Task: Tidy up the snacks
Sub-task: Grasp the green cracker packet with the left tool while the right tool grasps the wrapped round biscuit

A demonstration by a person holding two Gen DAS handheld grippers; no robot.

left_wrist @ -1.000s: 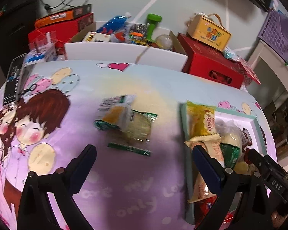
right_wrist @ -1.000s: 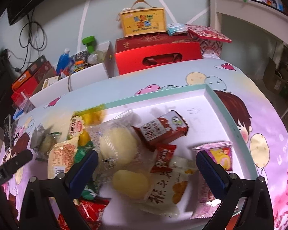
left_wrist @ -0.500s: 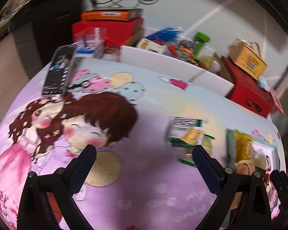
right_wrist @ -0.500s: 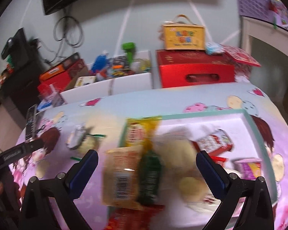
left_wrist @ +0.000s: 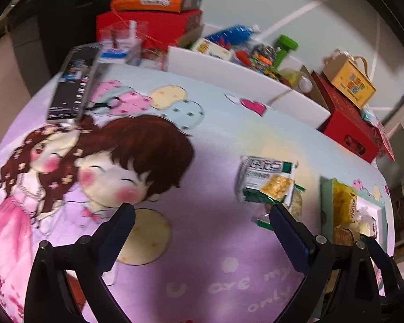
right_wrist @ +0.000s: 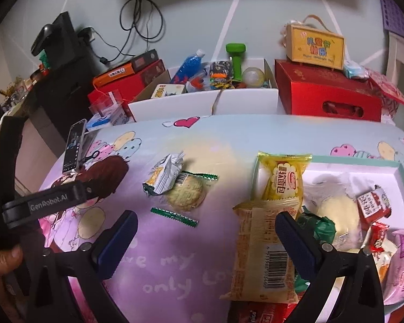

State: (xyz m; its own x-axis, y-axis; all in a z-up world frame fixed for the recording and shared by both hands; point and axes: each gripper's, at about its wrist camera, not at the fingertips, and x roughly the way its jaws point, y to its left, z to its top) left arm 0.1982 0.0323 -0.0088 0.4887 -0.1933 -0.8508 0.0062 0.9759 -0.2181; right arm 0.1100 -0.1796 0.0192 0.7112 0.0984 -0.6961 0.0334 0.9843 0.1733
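Note:
Two loose snacks lie together mid-table: a white-and-green packet (right_wrist: 164, 175) resting on a round cookie in a clear wrapper (right_wrist: 185, 195). The left wrist view shows the same pair (left_wrist: 266, 183), just beyond the right fingertip. A teal-rimmed white tray (right_wrist: 363, 159) at the right holds several packets. A yellow bread packet (right_wrist: 282, 180) and a beige barcoded packet (right_wrist: 261, 247) overhang its left rim. My right gripper (right_wrist: 207, 220) is open and empty over the cloth between cookie and tray. My left gripper (left_wrist: 199, 215) is open and empty over the cartoon print.
A phone (left_wrist: 72, 86) lies at the table's far left edge. White boxes of clutter (right_wrist: 215, 102) and a red box (right_wrist: 328, 94) stand behind the table. A hand (right_wrist: 2, 258) holds the left gripper's black housing (right_wrist: 51, 202) at the left.
Both views have pulled back and swung left. The right gripper has left the tray's contents and is now over the cloth. The left view now shows the phone and more of the cartoon print.

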